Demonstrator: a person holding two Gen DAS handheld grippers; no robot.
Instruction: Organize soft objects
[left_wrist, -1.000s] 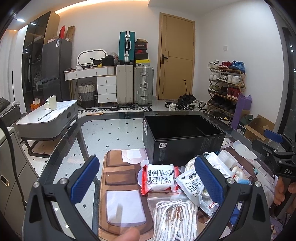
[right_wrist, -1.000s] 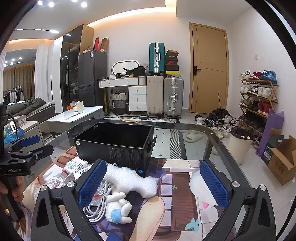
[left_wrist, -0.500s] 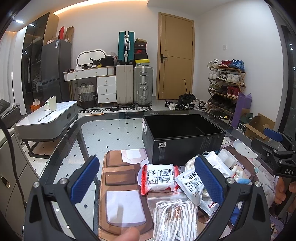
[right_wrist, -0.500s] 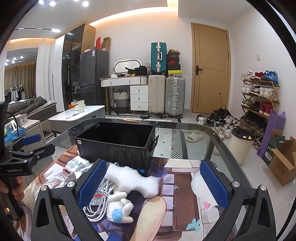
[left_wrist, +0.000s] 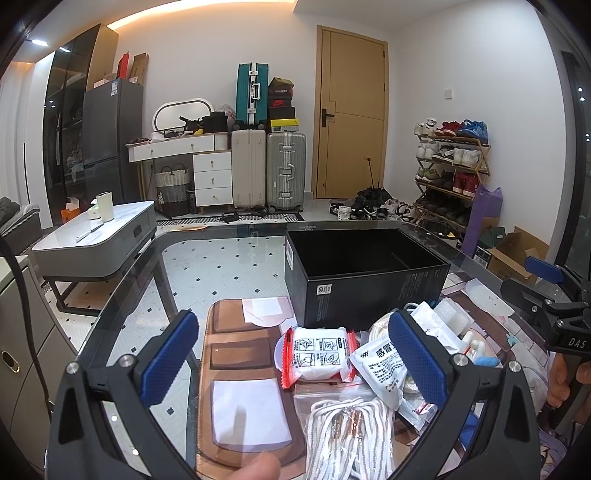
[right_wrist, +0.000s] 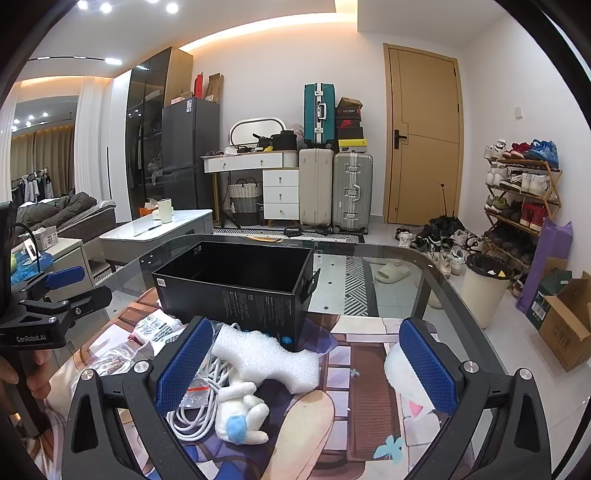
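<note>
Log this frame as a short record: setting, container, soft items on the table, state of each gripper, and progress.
setting: glass table with a printed mat, in a living room
container: black box, open top, nothing visible inside
soft items: plush toy, white foam piece, sealed wipes pack, medicine sachet, bag of white laces, white cable coil
left gripper: open, holding nothing
right gripper: open, holding nothing
progress: nothing boxed yet

Door (left_wrist: 352, 118): closed, upper centre.
Suitcases (left_wrist: 286, 171): upright, left of door.
Shoe rack (left_wrist: 452, 166): loaded, right side.
</note>
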